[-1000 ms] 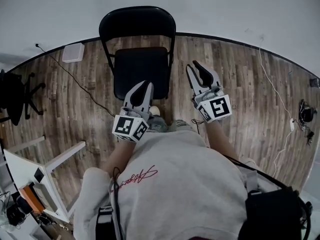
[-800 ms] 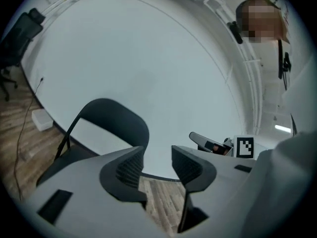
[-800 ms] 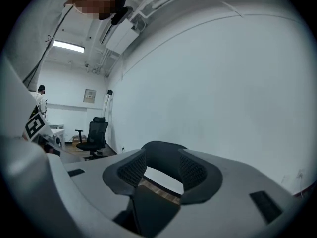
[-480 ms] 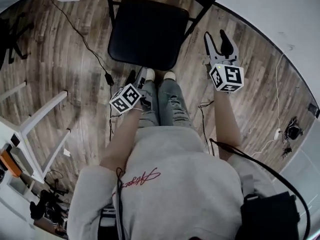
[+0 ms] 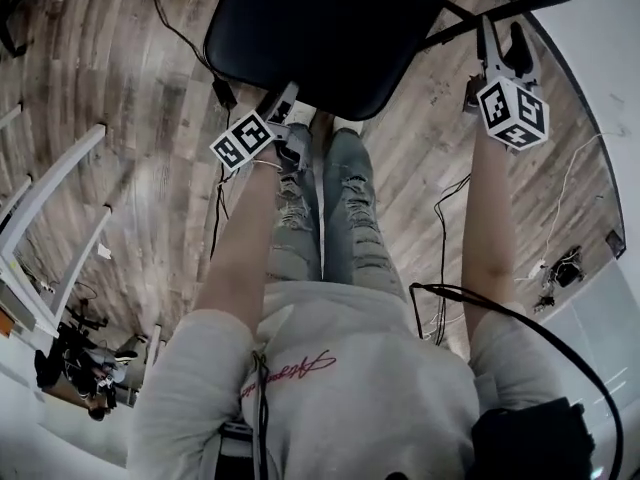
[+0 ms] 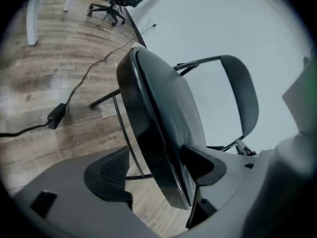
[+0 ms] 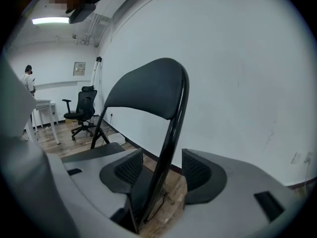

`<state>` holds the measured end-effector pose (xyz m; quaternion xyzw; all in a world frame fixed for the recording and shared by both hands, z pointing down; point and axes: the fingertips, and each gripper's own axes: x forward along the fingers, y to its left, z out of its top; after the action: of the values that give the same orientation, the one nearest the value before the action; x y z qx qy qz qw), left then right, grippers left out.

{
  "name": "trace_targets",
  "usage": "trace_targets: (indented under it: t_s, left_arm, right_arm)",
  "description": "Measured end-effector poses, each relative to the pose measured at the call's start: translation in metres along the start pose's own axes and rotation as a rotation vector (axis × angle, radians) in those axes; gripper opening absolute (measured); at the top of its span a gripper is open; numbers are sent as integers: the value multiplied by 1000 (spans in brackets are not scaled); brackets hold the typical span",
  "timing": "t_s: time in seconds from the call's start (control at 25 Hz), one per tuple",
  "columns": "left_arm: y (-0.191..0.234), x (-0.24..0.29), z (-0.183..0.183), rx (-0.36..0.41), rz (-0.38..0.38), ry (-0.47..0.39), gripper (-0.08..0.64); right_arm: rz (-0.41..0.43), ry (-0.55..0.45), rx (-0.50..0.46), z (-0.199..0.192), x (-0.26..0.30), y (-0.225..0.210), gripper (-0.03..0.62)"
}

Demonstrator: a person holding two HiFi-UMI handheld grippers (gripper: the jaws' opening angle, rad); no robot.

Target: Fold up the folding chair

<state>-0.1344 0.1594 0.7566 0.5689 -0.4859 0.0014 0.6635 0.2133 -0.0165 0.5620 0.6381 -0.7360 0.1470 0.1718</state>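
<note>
the folding chair (image 5: 330, 28) stands unfolded on the wooden floor (image 5: 130, 98), close to the floor's edge where it meets the white wall, just ahead of the person's shoes. its seat (image 6: 163, 113) is a dark, smooth, slightly glossy panel with a rounded rim. the backrest (image 7: 148, 90) is a matching curved pad on a thin black frame tube (image 7: 171, 148).

the left gripper (image 5: 283, 118) is at the seat's front edge, jaws opening, with the seat's rim between them. one pad sits close to the top face and the other stands off below, so nothing is clamped. the right gripper (image 5: 503, 50) is at the chair's right side, jaws also opening, straddling the frame tube below the backrest with a gap on each side.

the step in hand appears to be taking hold for the fold. it would likely go best if both grippers reach deep before closing, the right steadying the frame while the left lifts the seat's front edge toward the backrest. the glossy rim may slip from a shallow pinch.
</note>
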Motion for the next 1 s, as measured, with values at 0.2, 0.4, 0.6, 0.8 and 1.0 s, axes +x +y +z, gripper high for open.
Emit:
trace_targets:
  t_s: [0.2,0.4,0.6,0.8,1.0]
  left_arm:
    - [-15,12,2,-35,-322,47,350]
    - [-38,41,18,-84,-486,63,350]
    - [-43,35,15,-125,-550,59,316]
    - [-52,32,13,-201,-582,96,282]
    - [-99,10,37,-174,-602,86,230]
  right_arm:
    - [52,-29,32,-4,29,3,230]
    - [92,-19,44,-5,52,0,228]
    - [92,28,58,-3,66,-4,48]
    - [106,-6,188,8,62,-8,15]
    - [92,-57,289,37,58,-14,14]
